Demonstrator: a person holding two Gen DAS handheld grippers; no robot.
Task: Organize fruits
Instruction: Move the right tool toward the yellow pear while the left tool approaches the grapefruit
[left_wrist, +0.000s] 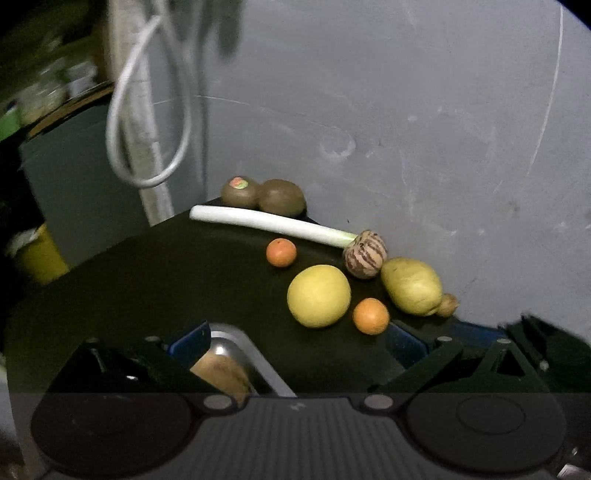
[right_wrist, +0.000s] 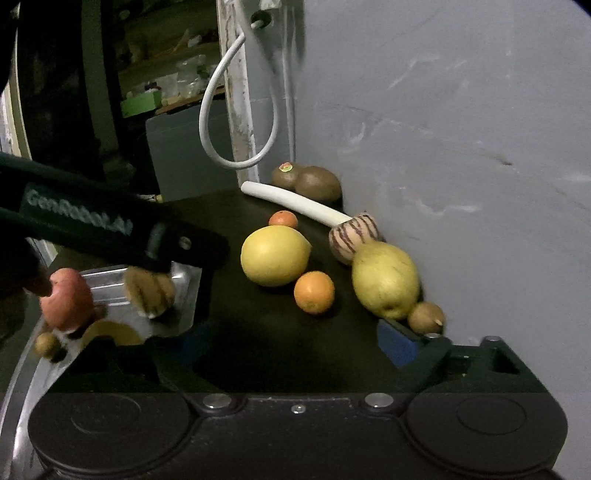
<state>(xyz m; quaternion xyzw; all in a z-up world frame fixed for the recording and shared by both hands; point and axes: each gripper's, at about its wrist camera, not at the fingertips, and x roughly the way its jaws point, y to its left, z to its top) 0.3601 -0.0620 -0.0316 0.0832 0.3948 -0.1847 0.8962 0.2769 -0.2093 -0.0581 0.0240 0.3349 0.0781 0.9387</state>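
Right wrist view, left gripper and right gripper both spread wide around nothing: risks nudging the round orange, right of the steel tray, into rolling further from it.

The left tongs are spread wide, the 2 blue-padded fingers far apart at the bottom corners of their own camera's view, with nothing between them. Seen from the right wrist camera, the left tongs' black body reaches in from the left edge, angled down to the right, white lettering along its side. The right tongs are also spread wide, both fingers low and well apart, gripping nothing. The left finger of the right tongs is dark and partly lost in shadow. No hand or forearm shows clearly in either view.
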